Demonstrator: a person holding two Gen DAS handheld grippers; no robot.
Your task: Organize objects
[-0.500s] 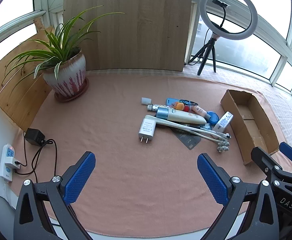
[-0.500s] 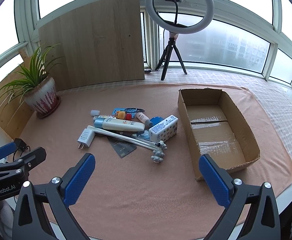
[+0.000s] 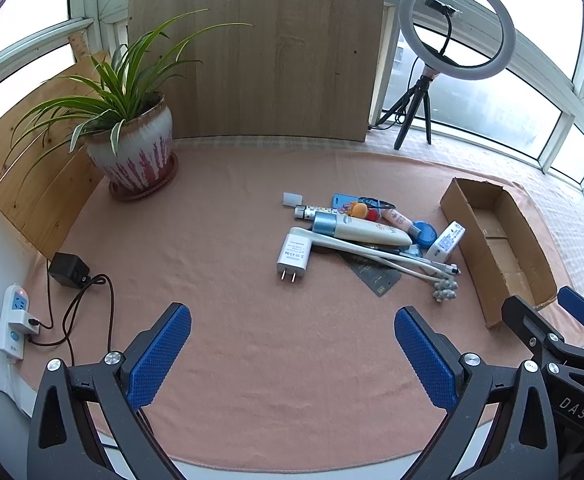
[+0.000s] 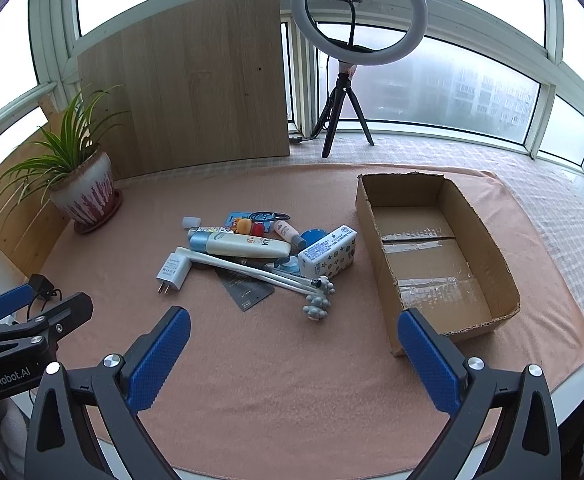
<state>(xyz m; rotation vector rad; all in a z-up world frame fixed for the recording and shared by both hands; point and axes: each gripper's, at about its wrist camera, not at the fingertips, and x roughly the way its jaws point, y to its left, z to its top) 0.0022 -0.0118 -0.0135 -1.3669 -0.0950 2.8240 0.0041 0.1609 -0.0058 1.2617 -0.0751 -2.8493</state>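
Barely any change from half a second back: only a faint drift in both views, with nothing lifted, nudged or dropped. Holding the left gripper (image 3: 292,356) low over the pink cloth (image 3: 231,340), tongs spread wide apart with nothing between the blue pads. Holding the right gripper (image 4: 294,356) the same way, tongs apart and empty, pointed between the clutter and the cardboard box (image 4: 376,240). Still piled in one heap in the middle of the cloth, just left of the box: white charger plug (image 3: 294,254) on the near-left edge, cream lotion tube (image 3: 366,230) lying across the middle, white patterned carton (image 4: 328,252) closest to the box wall, grey massage roller (image 4: 318,304) with its long white handle running back under the tube, dark card (image 4: 247,290) partly beneath it, plus a blue round lid (image 3: 426,234), a small pink bottle (image 4: 285,230) and an orange figurine (image 4: 243,225) behind. Nothing inside the box yet, only taped flaps. Judged from that, still at the very start, sorting not begun. Probably best to start with an outlying piece such as the plug or the roller head, being free of the overlapping tube and handle. Potted plant (image 3: 131,148) and ring light (image 4: 358,12) well clear at the back.
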